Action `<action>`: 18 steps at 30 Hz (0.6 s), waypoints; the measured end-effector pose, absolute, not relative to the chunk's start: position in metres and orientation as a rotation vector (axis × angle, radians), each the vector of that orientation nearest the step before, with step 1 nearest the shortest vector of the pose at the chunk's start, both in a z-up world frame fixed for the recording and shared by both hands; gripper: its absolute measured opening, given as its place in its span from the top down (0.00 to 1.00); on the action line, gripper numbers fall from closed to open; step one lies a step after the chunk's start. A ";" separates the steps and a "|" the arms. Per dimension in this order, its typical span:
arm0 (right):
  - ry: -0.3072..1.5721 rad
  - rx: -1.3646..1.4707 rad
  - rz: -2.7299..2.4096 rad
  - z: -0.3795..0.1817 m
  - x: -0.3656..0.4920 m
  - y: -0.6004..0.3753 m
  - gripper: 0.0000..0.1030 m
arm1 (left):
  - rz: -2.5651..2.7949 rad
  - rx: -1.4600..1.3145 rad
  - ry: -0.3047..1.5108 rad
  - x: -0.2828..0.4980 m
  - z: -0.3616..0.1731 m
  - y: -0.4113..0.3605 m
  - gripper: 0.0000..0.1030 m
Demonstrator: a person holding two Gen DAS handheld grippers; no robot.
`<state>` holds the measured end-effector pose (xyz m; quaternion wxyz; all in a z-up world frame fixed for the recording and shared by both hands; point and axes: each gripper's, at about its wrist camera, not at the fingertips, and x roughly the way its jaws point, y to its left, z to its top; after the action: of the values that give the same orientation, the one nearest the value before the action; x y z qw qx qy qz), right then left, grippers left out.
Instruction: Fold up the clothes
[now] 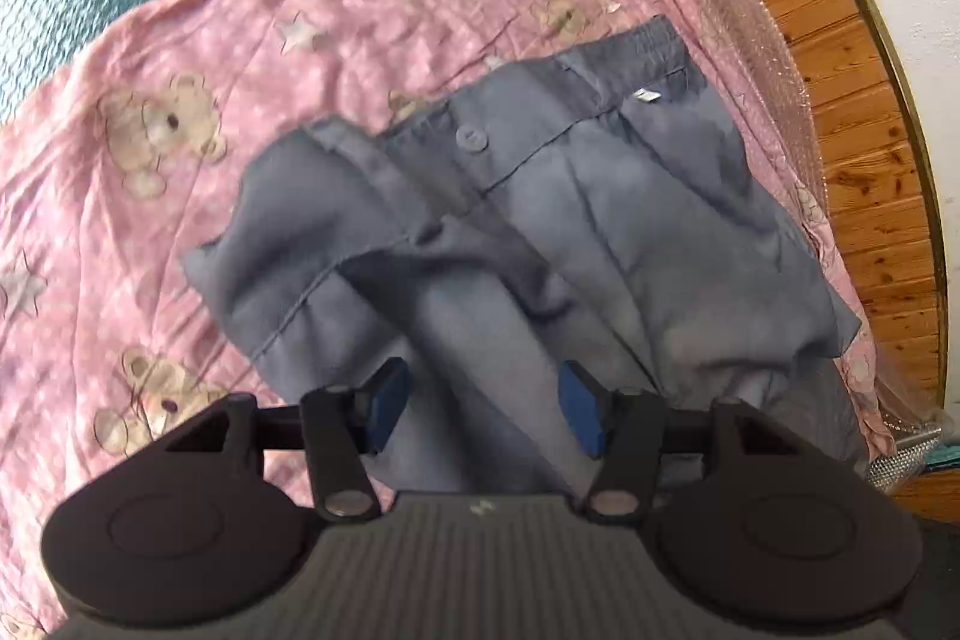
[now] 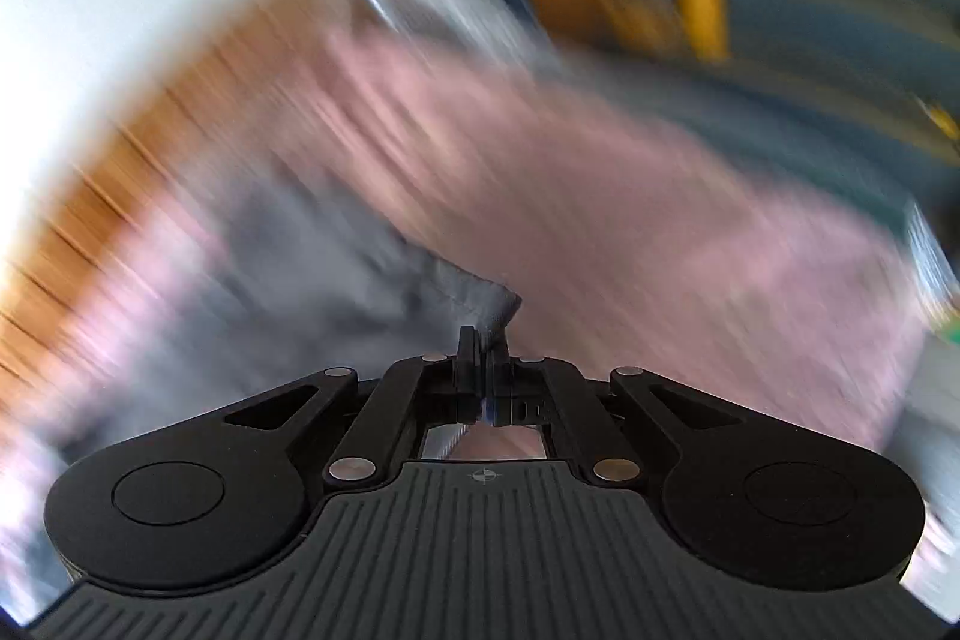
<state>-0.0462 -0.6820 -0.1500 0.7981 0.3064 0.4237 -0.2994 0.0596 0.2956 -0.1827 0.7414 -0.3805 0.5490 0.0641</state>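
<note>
1. Grey woven cloth, thin and limp: the trousers [image 1: 492,220] lie on a pink quilt [image 1: 180,112] printed with bears and stars, waistband at the far end, legs toward the camera
2. They look light and floppy, so I judge they will sag and crease wherever unsupported; hems, corners and the waistband give the firmest hold
3. Waistband is elasticated and gathered, with one flat button [image 1: 473,138] and a small tag
4. Left hand-held gripper [image 1: 480,409] hovers over a leg, blue pads apart, gripping nothing
5. Right hand-held gripper [image 2: 485,349] is clamped on a stitched corner of the trousers; that view is badly blurred
</note>
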 end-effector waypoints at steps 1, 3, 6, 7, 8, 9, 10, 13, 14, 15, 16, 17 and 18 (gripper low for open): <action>0.962 0.704 -0.692 -0.170 -0.054 -0.685 1.00 | 0.143 -0.847 1.206 0.059 -0.185 0.293 0.46; 0.938 0.699 -0.767 -0.172 -0.070 -0.670 0.82 | 0.147 -0.869 1.209 0.058 -0.189 0.289 0.46; 0.854 0.408 -0.851 -0.141 -0.076 -0.619 0.49 | 0.143 -0.888 1.200 0.056 -0.186 0.286 0.45; 0.830 0.277 -0.843 -0.131 -0.071 -0.599 0.47 | 0.142 -0.894 1.197 0.056 -0.185 0.284 0.44; 0.806 0.172 -0.798 -0.121 -0.064 -0.576 0.48 | 0.141 -0.900 1.194 0.055 -0.184 0.283 0.42; 0.782 0.087 -0.728 -0.112 -0.056 -0.552 0.48 | 0.140 -0.906 1.191 0.055 -0.183 0.282 0.42; 0.760 0.021 -0.636 -0.103 -0.047 -0.526 0.47 | 0.138 -0.912 1.188 0.054 -0.182 0.281 0.41; 0.746 -0.035 -0.226 -0.087 -0.018 -0.436 0.43 | 0.135 -0.930 1.179 0.053 -0.179 0.277 0.40; 0.759 -0.035 -0.073 -0.085 -0.008 -0.404 0.39 | 0.134 -0.936 1.176 0.052 -0.178 0.276 0.38; 0.779 -0.031 0.084 -0.085 0.001 -0.371 0.38 | 0.132 -0.942 1.173 0.052 -0.177 0.275 0.37; 0.797 -0.037 0.236 -0.087 0.009 -0.334 0.36 | 0.134 -0.941 1.175 0.053 -0.177 0.274 0.35; 0.812 -0.052 0.384 -0.092 0.015 -0.294 0.32 | 0.139 -0.935 1.182 0.056 -0.178 0.274 0.34; 0.823 -0.091 0.525 -0.098 0.017 -0.255 0.31 | 0.143 -0.929 1.188 0.058 -0.179 0.274 0.34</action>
<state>0.0167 -0.2548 -0.0976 0.8824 -0.0438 0.3950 0.2519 0.0584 0.2737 -0.1793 0.7267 -0.4212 0.5388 0.0649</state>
